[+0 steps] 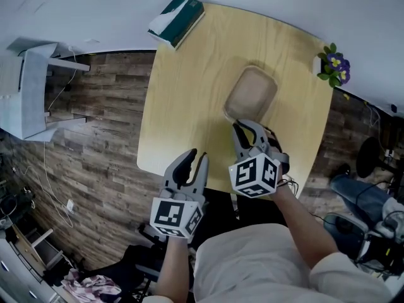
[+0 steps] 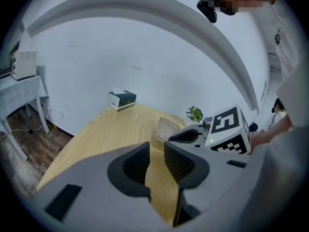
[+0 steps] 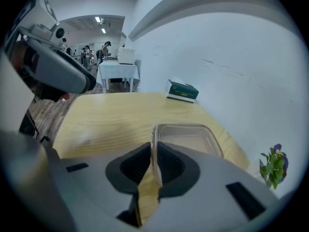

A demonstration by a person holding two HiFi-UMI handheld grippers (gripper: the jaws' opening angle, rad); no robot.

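A clear plastic container [image 1: 251, 93] lies on the round-cornered wooden table [image 1: 189, 93]. My right gripper [image 1: 242, 127] is shut on the container's near rim; in the right gripper view the thin rim [image 3: 154, 144] stands upright between the dark pads, and the container [image 3: 186, 139] stretches away beyond my right gripper [image 3: 155, 151]. My left gripper [image 1: 192, 161] hovers at the table's front edge, left of the right one, holding nothing. Bare wood shows through a narrow gap between the pads of my left gripper [image 2: 157, 151]. The left gripper view also shows the container [image 2: 166, 128].
A green and white tissue box [image 1: 177, 19] sits at the table's far left corner. A small potted plant [image 1: 333, 65] with purple flowers stands at the far right edge. A white side table [image 1: 28, 87] stands left on the wood floor. A white wall is behind.
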